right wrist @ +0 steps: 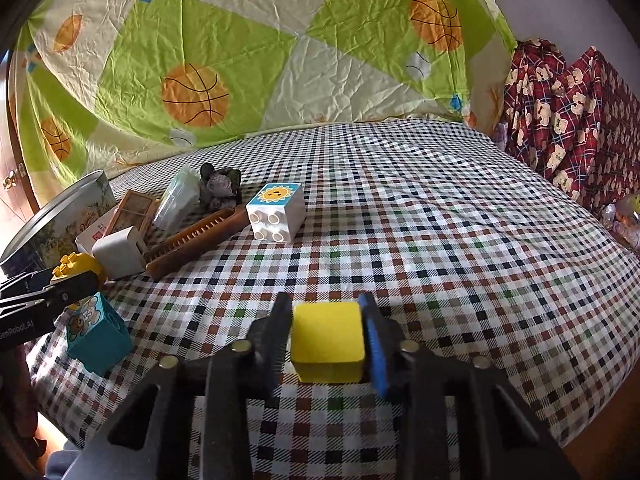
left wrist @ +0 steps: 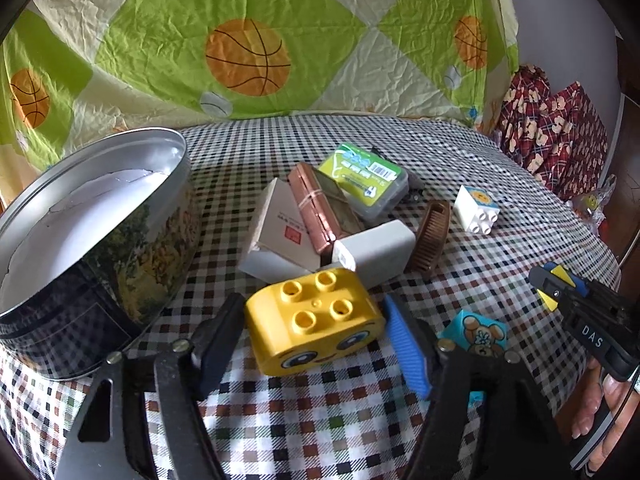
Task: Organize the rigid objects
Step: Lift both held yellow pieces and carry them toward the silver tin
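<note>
1. The left claw [left wrist: 314, 334] brackets a yellow plastic face brick [left wrist: 312, 320] on the checked cloth surface [left wrist: 480, 248]; whether its pads press it is unclear.
2. A round metal tin [left wrist: 92, 248] stands open to the left.
3. A teal bear-print block [left wrist: 478, 334] lies to the right.

Checked tablecloth [right wrist: 440, 240]; basketball-print sheet [left wrist: 248, 56] behind (crinkled); bear-print fabric [right wrist: 568, 120] at right.

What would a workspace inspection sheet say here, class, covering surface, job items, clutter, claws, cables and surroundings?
Surface: checked cloth, lightly wrinkled.
Job's things: open tin at left; yellow face brick, yellow cube, teal bear brick, white sun brick.
Clutter: comb, white block, green-labelled case and small boxes heaped beside the tin.
Claws: left claw straddles the yellow face brick, contact unclear; right claw shut on the yellow cube.
Cables: nothing seen.
Surroundings: basketball-print sheet behind; red bear-print fabric at right.
</note>
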Demonstrator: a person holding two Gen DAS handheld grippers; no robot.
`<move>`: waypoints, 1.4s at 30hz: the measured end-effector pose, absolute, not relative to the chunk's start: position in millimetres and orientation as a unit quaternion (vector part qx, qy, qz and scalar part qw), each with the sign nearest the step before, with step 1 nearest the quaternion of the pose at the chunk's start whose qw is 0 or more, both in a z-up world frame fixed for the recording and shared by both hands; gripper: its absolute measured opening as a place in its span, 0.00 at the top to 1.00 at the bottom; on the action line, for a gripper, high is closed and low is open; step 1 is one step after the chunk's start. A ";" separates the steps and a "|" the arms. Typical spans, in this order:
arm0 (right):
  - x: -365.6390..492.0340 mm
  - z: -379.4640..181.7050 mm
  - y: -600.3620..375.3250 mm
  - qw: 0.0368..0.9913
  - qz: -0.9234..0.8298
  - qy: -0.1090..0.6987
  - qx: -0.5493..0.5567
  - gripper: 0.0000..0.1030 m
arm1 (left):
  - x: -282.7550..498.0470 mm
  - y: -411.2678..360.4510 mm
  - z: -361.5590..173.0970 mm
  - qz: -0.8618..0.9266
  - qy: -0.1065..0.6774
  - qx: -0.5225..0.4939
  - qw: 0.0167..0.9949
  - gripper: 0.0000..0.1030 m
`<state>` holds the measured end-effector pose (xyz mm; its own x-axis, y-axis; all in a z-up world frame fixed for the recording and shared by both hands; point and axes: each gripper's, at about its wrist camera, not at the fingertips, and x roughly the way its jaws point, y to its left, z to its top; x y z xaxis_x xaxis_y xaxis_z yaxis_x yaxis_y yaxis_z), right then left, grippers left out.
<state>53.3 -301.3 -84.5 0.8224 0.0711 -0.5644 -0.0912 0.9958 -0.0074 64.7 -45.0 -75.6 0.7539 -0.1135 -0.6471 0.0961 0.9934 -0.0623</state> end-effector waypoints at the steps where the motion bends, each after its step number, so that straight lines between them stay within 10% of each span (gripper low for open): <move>1: 53.3 -84.1 -301.0 0.954 0.046 0.294 -0.016 0.69 | 64.1 -45.4 -75.5 -0.056 0.345 -0.011 0.937 0.31; 26: 57.2 -62.6 -294.5 0.972 0.058 0.228 -0.007 0.85 | 52.6 -34.6 -68.4 -0.070 0.297 -0.044 0.951 0.31; 34: 50.5 -66.5 -303.7 0.966 0.078 0.244 0.034 0.34 | 52.5 -33.0 -69.8 -0.075 0.300 -0.049 0.950 0.31; 42: 58.5 -80.2 -288.3 0.954 0.070 0.290 -0.006 0.46 | 51.3 -32.2 -69.8 -0.073 0.297 -0.051 0.951 0.31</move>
